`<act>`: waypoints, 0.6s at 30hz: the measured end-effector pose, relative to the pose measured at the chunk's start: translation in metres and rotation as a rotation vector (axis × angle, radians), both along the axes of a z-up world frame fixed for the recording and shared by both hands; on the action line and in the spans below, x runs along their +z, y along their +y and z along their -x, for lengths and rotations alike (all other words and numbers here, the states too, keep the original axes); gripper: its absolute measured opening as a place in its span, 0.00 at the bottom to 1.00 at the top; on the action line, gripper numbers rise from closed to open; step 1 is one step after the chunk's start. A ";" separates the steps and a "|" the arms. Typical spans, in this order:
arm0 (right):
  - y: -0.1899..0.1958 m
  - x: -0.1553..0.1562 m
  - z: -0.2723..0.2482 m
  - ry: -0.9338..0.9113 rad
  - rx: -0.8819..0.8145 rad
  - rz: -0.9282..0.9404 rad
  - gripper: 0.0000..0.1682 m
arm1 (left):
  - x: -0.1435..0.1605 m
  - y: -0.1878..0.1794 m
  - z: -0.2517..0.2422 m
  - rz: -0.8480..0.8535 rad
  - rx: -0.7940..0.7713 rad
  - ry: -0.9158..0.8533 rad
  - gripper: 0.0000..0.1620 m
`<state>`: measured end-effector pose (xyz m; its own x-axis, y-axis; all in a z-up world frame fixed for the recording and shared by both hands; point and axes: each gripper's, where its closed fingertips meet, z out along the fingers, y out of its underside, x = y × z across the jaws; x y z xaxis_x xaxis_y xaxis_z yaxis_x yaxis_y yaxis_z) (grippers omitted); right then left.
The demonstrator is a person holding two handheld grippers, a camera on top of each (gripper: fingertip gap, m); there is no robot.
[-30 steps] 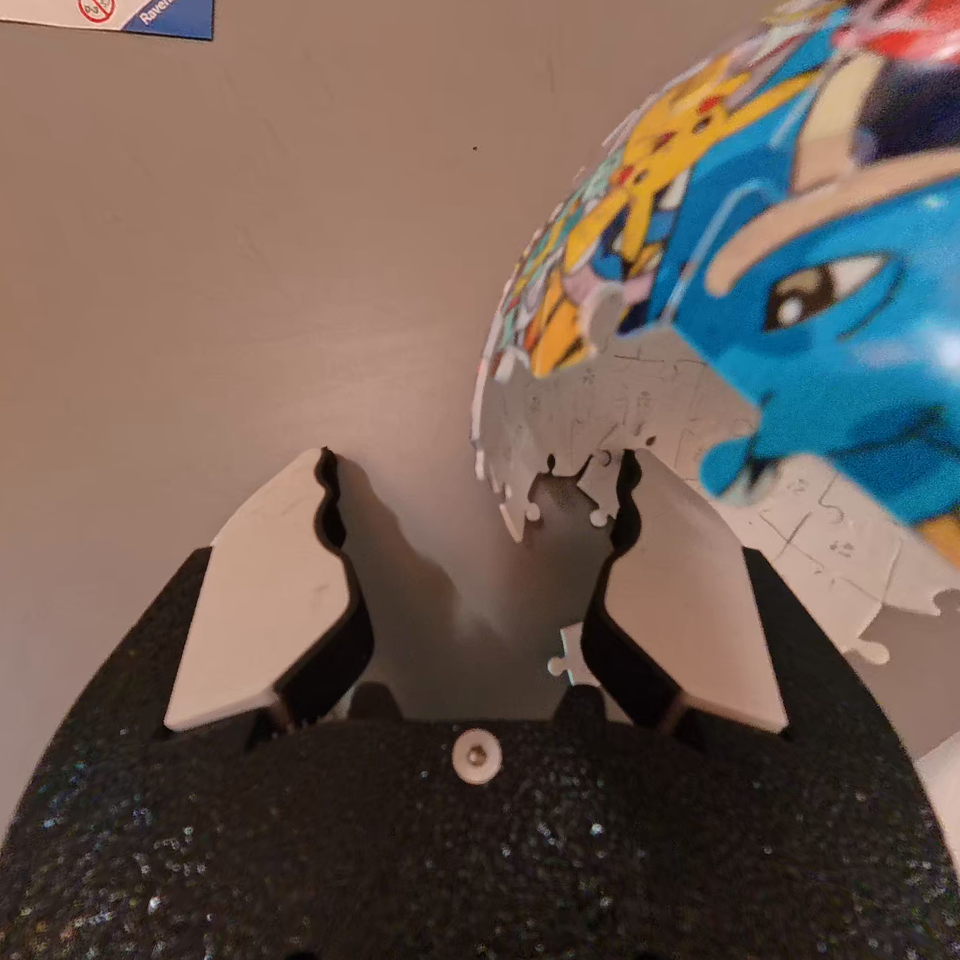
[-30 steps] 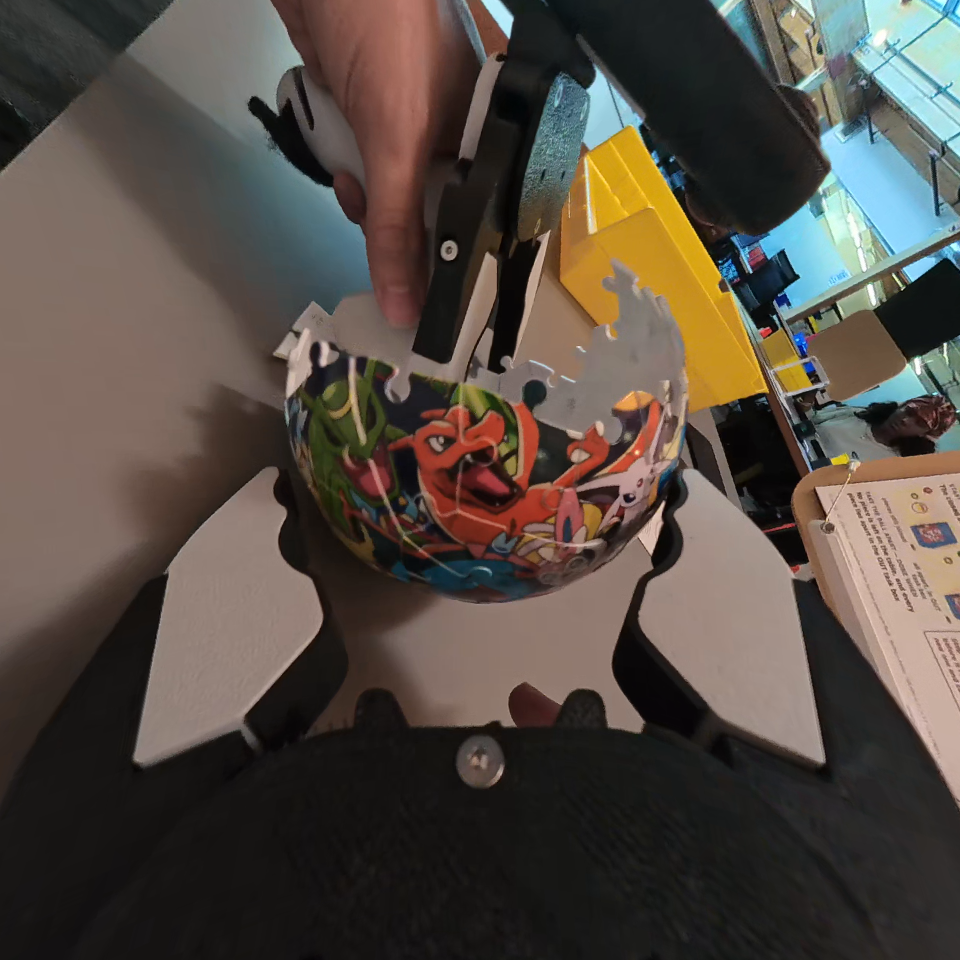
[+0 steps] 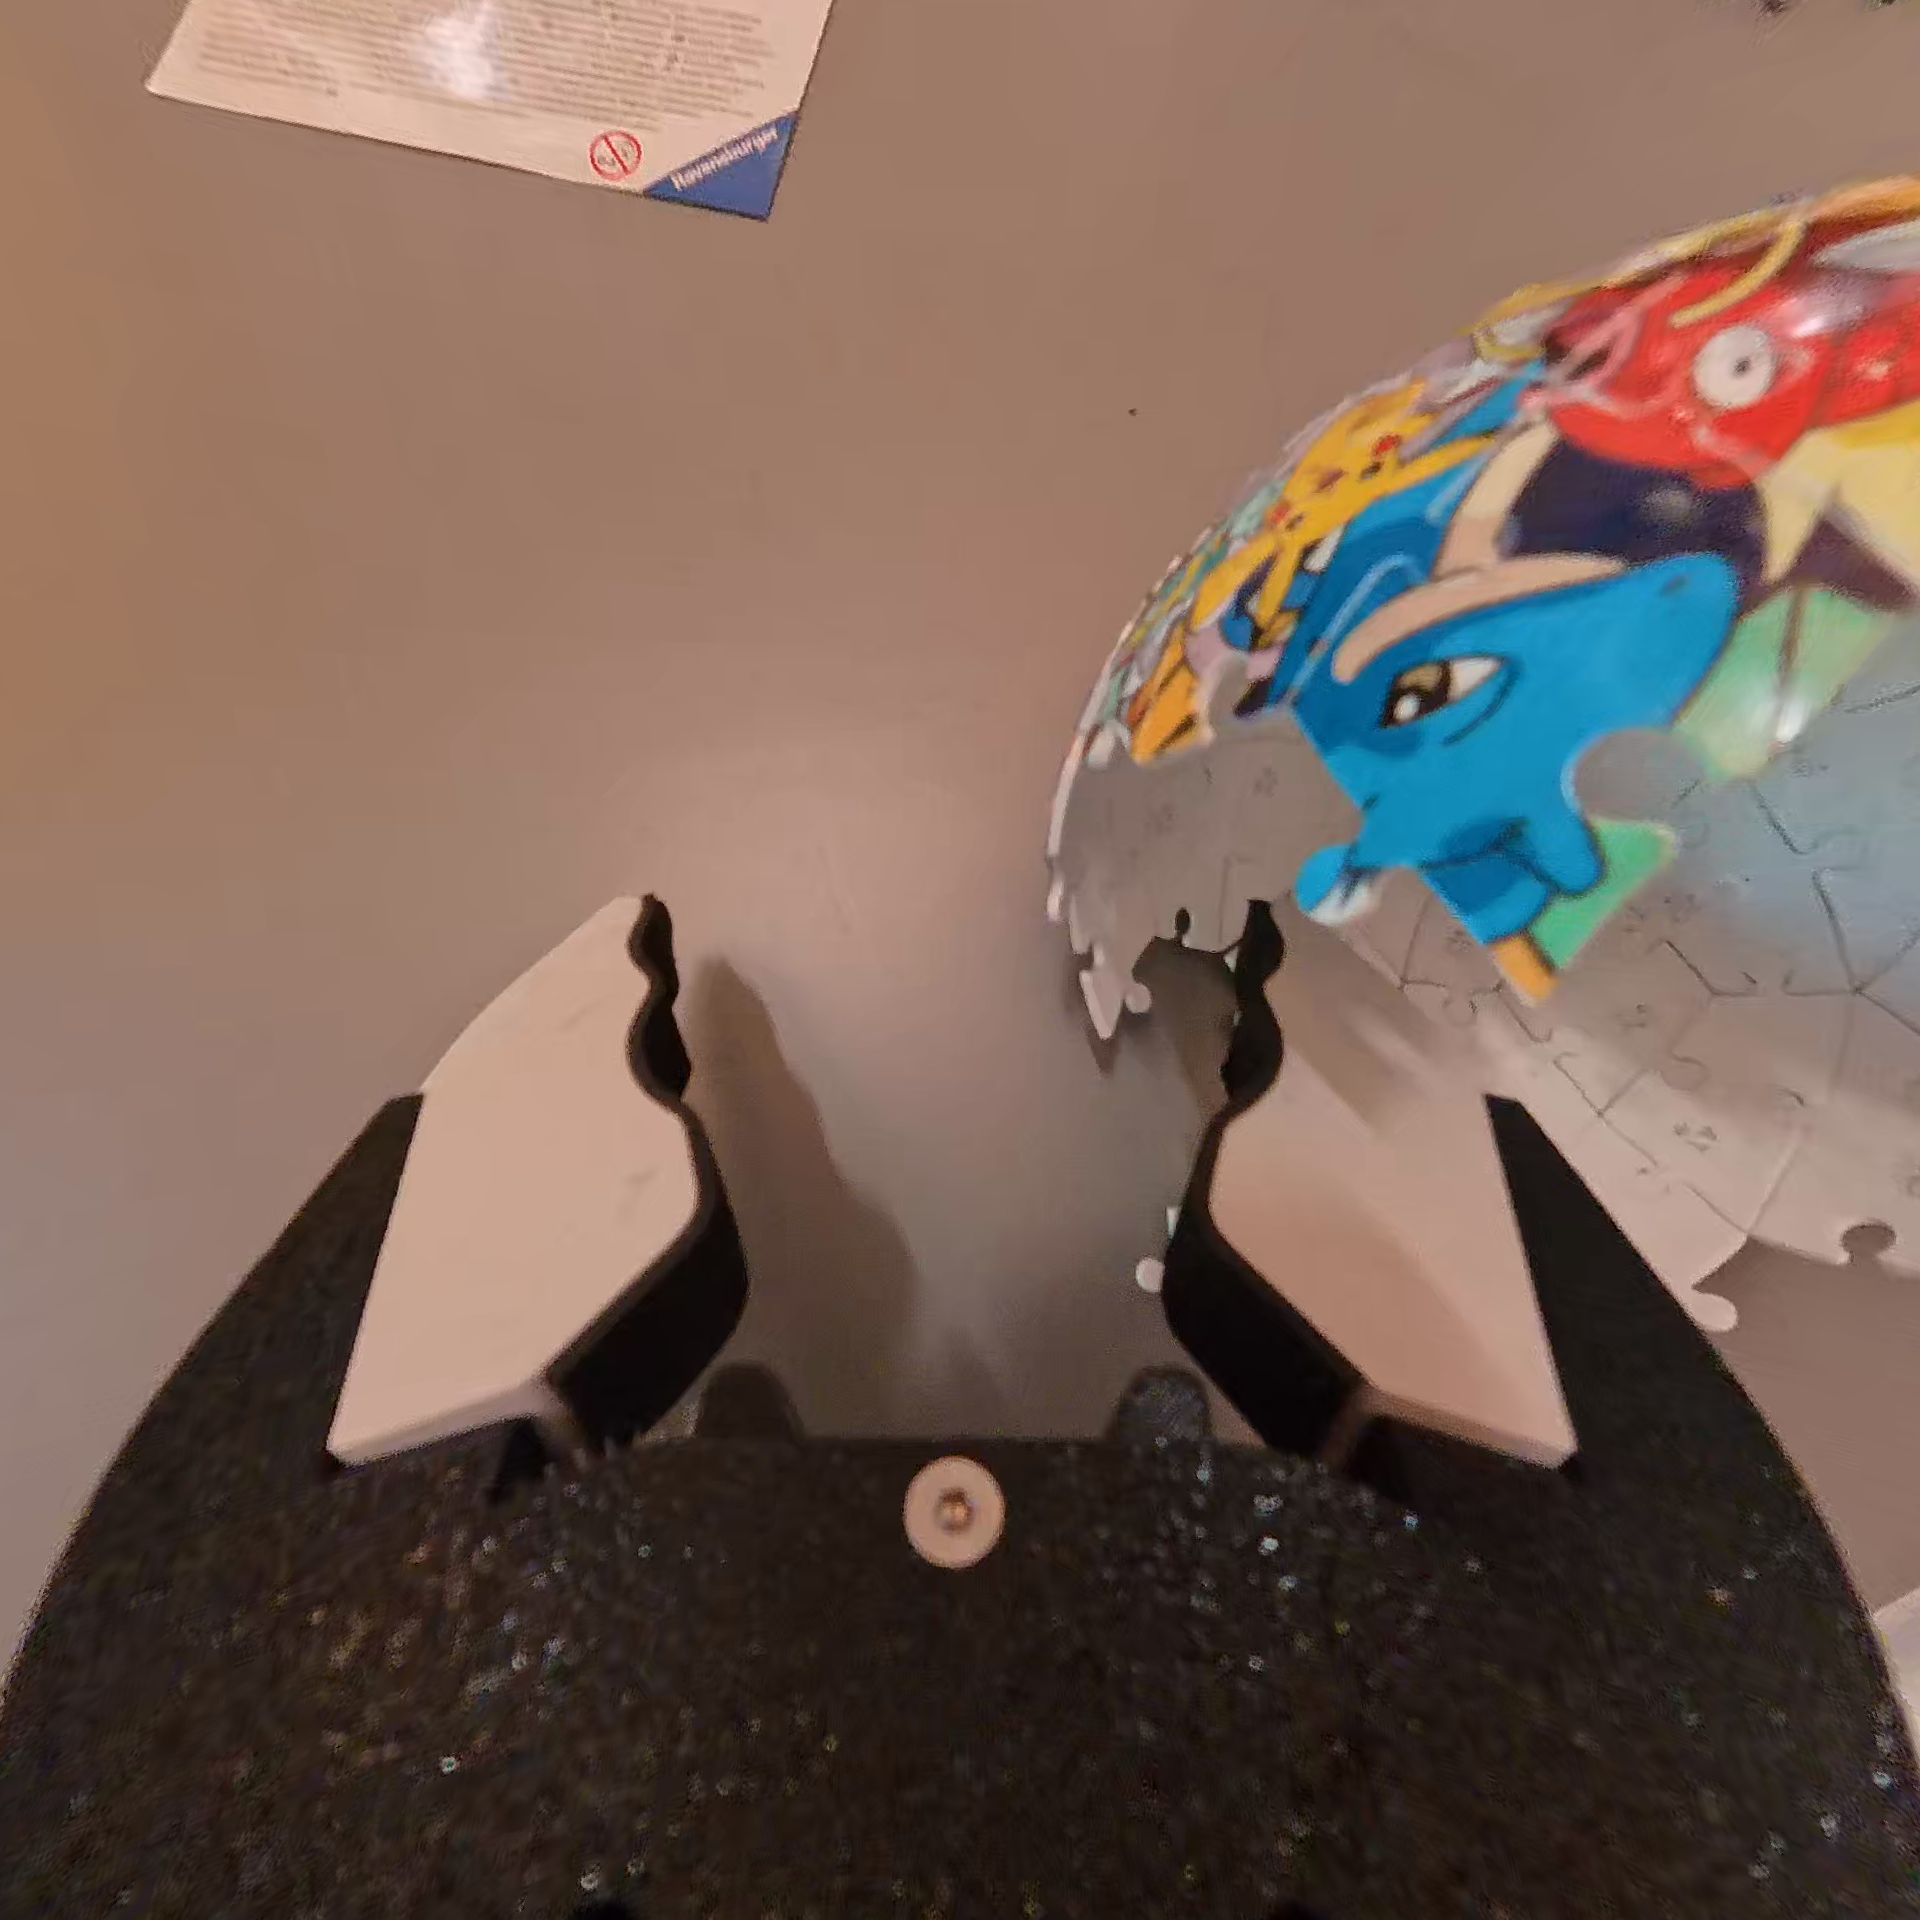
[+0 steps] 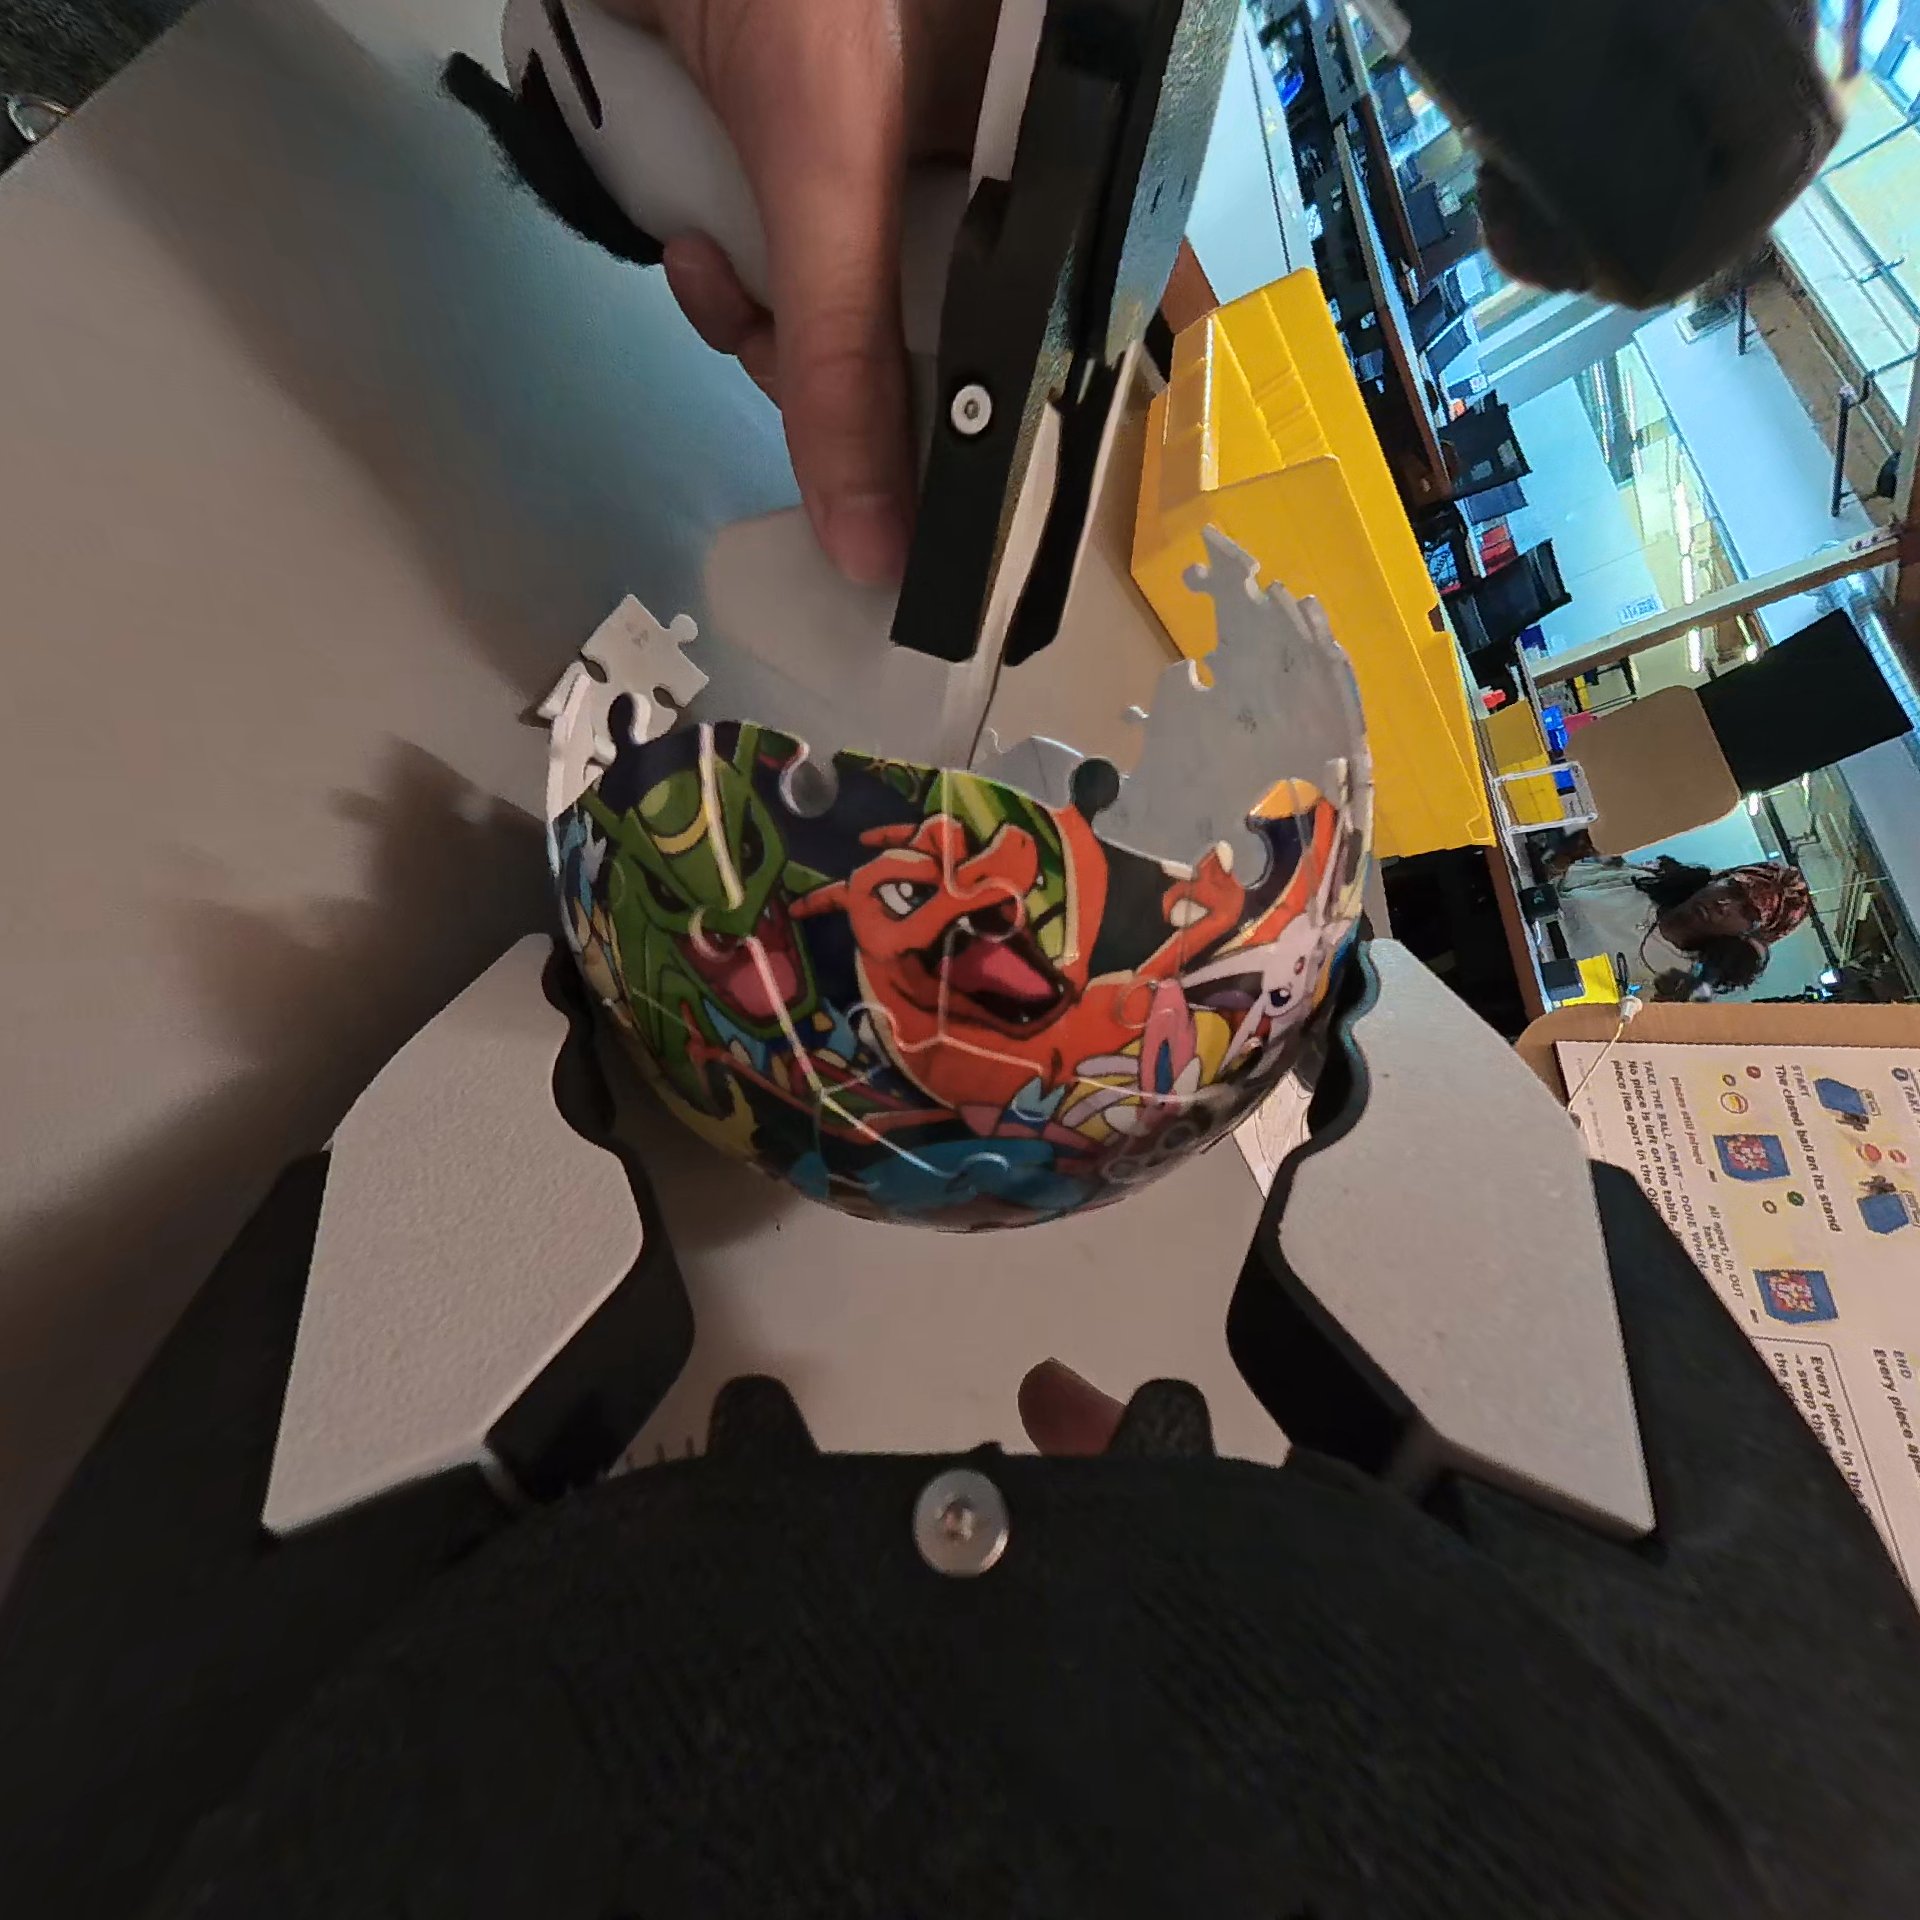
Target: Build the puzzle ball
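The puzzle ball (image 4: 956, 997) is a half-built shell, with colourful cartoon creatures outside, white inside and a jagged open rim. My right gripper (image 4: 956, 977) holds it by its two sides, both fingers touching it, with the opening facing away. In the left wrist view the ball (image 3: 1507, 727) fills the right side above the grey table (image 3: 520, 571). My left gripper (image 3: 951, 935) is open and empty, and its right fingertip (image 3: 1257, 966) is at the shell's rim. In the right wrist view the left gripper (image 4: 987, 644), held by a hand, reaches down into the opening.
A white leaflet with a blue corner (image 3: 488, 83) lies at the far left of the table. Yellow bins (image 4: 1299, 582) stand behind the ball. An instruction sheet on a brown board (image 4: 1766, 1195) lies to the right. A person (image 4: 1662, 914) sits far off.
My left gripper has drawn back a little from the ball, so more of the table and the leaflet show. It stays open. The ball stays put in my right gripper.
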<state>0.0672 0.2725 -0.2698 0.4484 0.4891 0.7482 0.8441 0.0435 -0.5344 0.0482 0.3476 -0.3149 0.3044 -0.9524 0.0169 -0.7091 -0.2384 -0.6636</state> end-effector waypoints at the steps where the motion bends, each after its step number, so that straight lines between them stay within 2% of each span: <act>1: 0.000 0.000 0.001 -0.001 0.000 -0.001 0.79 | -0.003 -0.001 0.001 0.000 0.002 0.011 0.63; 6: 0.000 0.001 0.004 -0.005 0.004 -0.010 0.78 | -0.014 -0.007 -0.001 -0.048 -0.014 0.066 0.63; 18: 0.004 0.000 0.001 0.000 -0.021 -0.017 0.79 | -0.012 -0.013 -0.006 -0.085 -0.009 0.077 0.59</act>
